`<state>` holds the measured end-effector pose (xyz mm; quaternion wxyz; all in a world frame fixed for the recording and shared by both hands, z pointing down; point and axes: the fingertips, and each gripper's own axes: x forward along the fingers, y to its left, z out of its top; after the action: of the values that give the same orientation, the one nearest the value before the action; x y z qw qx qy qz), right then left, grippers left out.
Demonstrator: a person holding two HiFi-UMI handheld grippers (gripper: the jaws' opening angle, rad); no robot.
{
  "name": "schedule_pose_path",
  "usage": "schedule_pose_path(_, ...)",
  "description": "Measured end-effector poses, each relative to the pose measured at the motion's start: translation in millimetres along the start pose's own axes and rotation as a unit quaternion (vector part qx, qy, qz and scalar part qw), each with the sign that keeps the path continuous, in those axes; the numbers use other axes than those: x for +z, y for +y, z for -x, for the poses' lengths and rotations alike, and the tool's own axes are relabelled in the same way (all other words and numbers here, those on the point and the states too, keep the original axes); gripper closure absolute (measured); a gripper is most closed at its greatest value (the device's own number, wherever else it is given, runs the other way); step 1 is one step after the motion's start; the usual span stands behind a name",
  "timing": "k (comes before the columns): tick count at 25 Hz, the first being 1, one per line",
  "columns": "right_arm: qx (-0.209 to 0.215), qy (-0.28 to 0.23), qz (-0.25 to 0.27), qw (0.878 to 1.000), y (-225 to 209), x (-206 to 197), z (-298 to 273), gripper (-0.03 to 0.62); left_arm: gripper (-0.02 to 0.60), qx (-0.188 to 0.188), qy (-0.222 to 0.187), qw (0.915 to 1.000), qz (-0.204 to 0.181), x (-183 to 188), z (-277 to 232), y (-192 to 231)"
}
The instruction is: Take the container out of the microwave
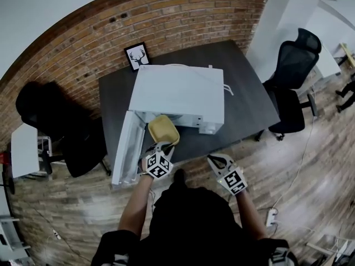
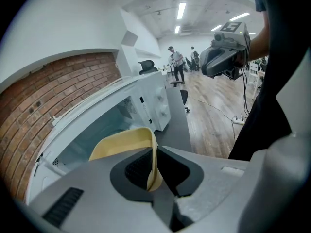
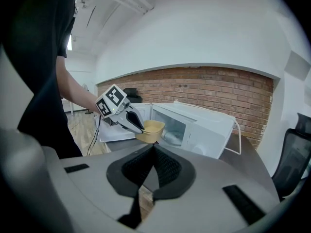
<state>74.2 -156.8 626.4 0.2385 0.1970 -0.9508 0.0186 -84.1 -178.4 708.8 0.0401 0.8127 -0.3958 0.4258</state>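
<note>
The left claw [image 1: 161,147] is clamped on the near wall of the yellow container [image 1: 162,129]. Its own view shows one pad inside the wall and one outside, so the thin rim is pinched between them. The grip on the nearest edge makes sense: it is the only part of the container that can be reached without pushing the claw deep into the microwave [image 1: 183,93].

The container hangs in the air just in front of the open cavity, over the dark bench [image 1: 244,98]. The right gripper view shows it tilted a little towards the claw and touching neither the bench nor the oven. The white door [image 1: 126,148] is swung fully out to the left, which leaves a clear way out.

The right claw [image 1: 217,158] is off to the right, well apart from the container. Its jaws are closed tip to tip with nothing between them — it looks parked, out of the working arm's way.

As a judgement, the lift-out is nearly done, and what remains is drawing the container clear and setting it down. A one-sided pinch on a thin wall could let it swing or slip, so a slow, level move seems wise.
</note>
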Motion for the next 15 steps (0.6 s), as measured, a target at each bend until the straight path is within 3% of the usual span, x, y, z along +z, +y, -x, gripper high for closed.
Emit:
schedule_pose_path(9, 0.013, -0.006, 0.001, 1.000, -1, -15, 22, 0.595, 0.552, 0.010, 0.000, 0.9996, -0.027, 30, 21, -42)
schedule_pose_path(15, 0.017, -0.004, -0.001, 1.000, 0, -28, 33, 0.595, 0.552, 0.030, -0.021, 0.9980, -0.052, 64, 42, -62)
